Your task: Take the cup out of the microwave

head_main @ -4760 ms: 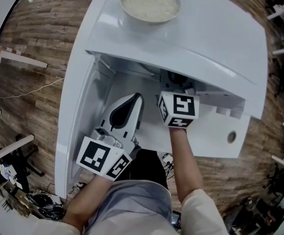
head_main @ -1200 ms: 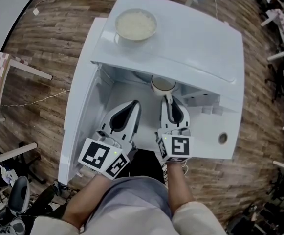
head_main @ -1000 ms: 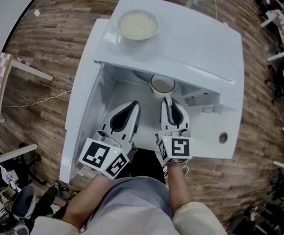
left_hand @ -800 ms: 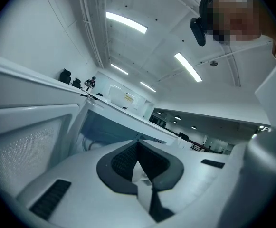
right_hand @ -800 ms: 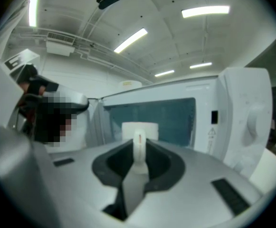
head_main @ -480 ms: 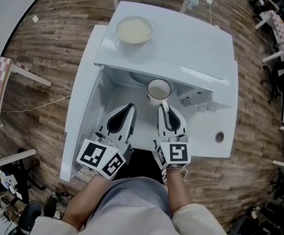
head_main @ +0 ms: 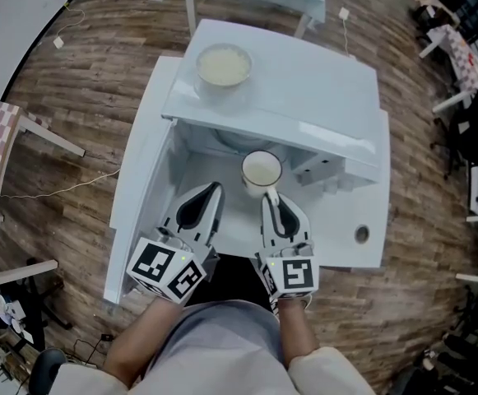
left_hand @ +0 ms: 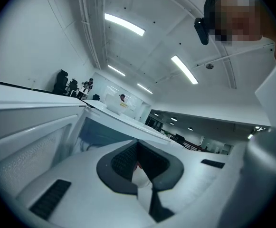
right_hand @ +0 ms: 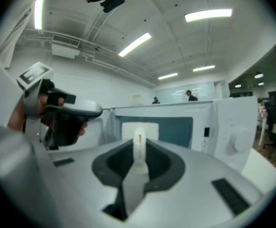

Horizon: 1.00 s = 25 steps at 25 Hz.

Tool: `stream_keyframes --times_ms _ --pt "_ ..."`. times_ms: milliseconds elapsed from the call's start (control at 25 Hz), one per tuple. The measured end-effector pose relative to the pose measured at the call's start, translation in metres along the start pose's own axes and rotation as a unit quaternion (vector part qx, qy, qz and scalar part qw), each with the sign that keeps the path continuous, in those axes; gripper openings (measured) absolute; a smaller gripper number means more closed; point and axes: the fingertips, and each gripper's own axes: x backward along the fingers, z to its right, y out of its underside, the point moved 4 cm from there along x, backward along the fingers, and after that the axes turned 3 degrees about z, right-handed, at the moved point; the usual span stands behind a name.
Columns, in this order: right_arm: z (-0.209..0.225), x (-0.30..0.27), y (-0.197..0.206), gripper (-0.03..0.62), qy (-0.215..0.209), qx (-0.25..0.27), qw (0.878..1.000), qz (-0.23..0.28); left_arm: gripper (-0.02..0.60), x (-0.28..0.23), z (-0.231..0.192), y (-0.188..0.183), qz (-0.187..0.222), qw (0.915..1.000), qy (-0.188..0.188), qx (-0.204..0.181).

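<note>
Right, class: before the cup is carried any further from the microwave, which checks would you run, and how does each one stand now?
1. Right gripper holds the cup: ok, jaws closed on its handle.
2. Cup upright: ok, its rim faces up in the head view.
3. Cup out of the microwave: ok, the whole rim shows in front of the top's front edge.
4. Door out of the path: ok, swung wide open at the left.
5. Left gripper clear of the cup: ok, apart from it, jaws together, nothing held.
6. Whether the cup holds liquid that could spill: cannot tell.
</note>
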Motion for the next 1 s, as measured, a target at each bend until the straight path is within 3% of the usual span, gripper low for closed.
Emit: stream_keyframes --times_ms 400,600,1000 --pt "-0.012 0.028 -0.022 0.071 -0.005 -0.002 1.0 0.024 0.014 0.016 0.014 -0.002 0.003 0.9999 0.015 -0.003" --pt "-0.019 0.042 -0.034 0.071 -0.006 0.001 0.999 0.031 0.015 0.026 0.025 -0.003 0.005 0.9992 0.034 0.021" --pt "-0.032 0.072 -0.055 0.071 -0.018 0.003 0.999 0.045 0.014 0.044 0.038 -0.012 0.016 0.9988 0.044 0.013"
